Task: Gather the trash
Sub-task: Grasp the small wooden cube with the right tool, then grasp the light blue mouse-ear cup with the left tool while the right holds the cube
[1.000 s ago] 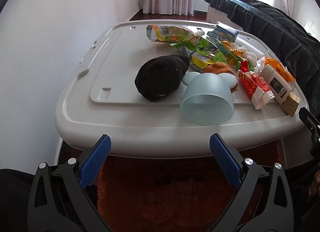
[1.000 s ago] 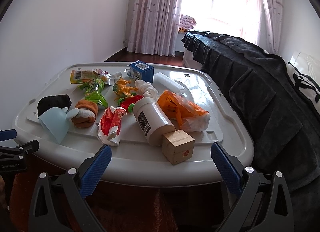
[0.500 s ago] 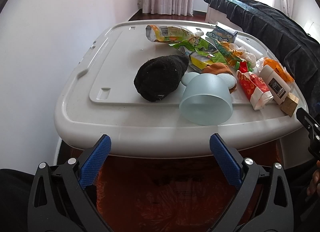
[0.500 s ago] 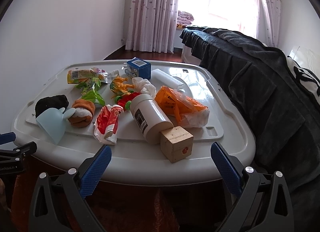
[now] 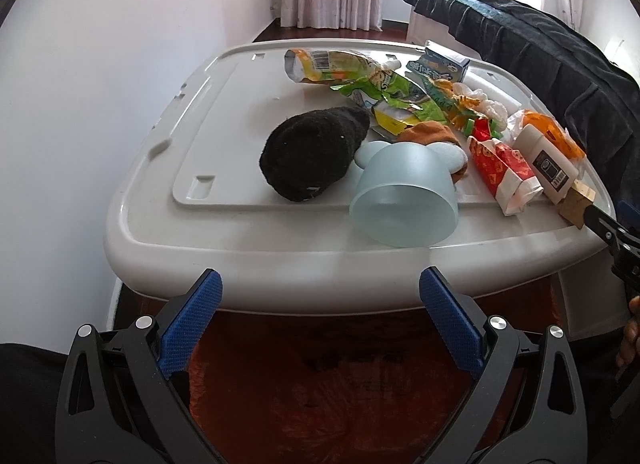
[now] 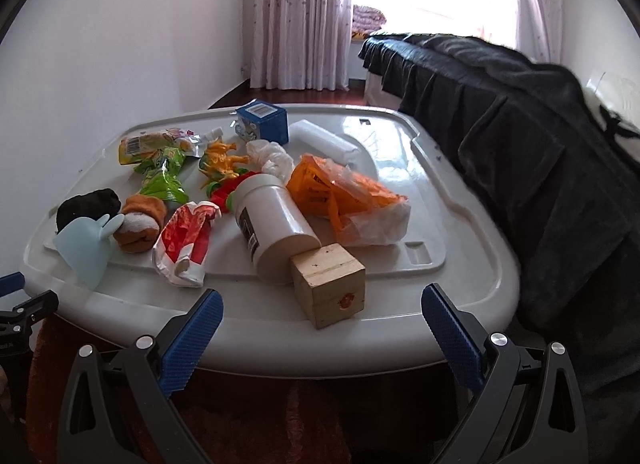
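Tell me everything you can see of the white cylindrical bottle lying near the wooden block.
The white bottle is a smooth, glossy plastic-looking cylinder lying on its side on the white bin lid. A dark printed label runs along its left flank. Its flat base faces the camera and presses against the wooden block; whether the far end has a cap is unclear. The orange plastic bag lies along its right side, and the red-and-white wrapper sits just to its left. Neither gripper touches it.

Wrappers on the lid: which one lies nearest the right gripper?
The red and white wrapper, crumpled beside the white bottle. The green and orange ones lie farther back.
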`<state>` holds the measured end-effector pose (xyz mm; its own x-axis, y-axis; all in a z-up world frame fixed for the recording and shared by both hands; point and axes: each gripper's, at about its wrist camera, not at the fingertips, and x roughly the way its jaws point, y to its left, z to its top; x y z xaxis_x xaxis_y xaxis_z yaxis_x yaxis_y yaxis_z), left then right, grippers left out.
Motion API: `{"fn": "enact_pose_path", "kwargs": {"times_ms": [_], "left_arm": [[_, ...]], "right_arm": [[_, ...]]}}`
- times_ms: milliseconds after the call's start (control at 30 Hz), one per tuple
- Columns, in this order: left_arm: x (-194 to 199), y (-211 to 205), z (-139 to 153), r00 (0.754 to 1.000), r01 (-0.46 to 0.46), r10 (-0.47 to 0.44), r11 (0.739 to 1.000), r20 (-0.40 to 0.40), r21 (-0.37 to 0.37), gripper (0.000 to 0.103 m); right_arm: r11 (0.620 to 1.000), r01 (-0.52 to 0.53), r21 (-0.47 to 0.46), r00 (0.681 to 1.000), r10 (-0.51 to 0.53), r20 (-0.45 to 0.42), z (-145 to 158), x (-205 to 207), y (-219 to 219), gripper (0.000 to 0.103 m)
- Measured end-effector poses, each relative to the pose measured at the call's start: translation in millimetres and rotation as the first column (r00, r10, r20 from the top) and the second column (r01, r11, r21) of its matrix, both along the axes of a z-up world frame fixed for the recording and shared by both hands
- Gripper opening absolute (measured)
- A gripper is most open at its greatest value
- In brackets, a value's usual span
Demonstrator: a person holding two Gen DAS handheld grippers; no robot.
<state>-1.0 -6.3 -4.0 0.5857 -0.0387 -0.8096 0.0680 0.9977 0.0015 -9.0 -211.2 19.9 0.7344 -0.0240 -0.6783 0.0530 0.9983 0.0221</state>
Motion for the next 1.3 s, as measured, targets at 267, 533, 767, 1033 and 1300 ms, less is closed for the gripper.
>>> {"fn": "enact_pose_path", "kwargs": {"times_ms": [267,533,767,1033,1300], "left_arm": [[-3,-6,1,1.000,0.020,-0.020,1.000,0.011,0.020,0.097],[-3,-13,-1,0.999,0.035,-0.035,0.999,0.002,0.030,0.096],[-4,-18,-3,0.999,0.048,-0.048,0.998,0.001,0.030,0.097],[-5,-22,-3,0.997,0.081,-0.081,0.997,0.005,0.003,0.096],[7,-30,5,0.990,0.140,-0.140,0.984,0.002,-0.107,0.096]], "right_arm": [[0.999,-0.040,0.016,0.999,0.041,-0.005,-12,15,-5,0.097],[0.997,-0.078,0.004,0.996,0.078,-0.043,-26,30,-7,0.076],[0.993,-0.115,0.015,0.993,0.115,-0.035,-31,37,-7,0.071],[0.993,-0.103,0.052,0.994,0.105,-0.031,-30,38,-11,0.034],[0.977,-0.105,0.184,0.994,0.097,0.049,12,-14,-19,0.034]]}}
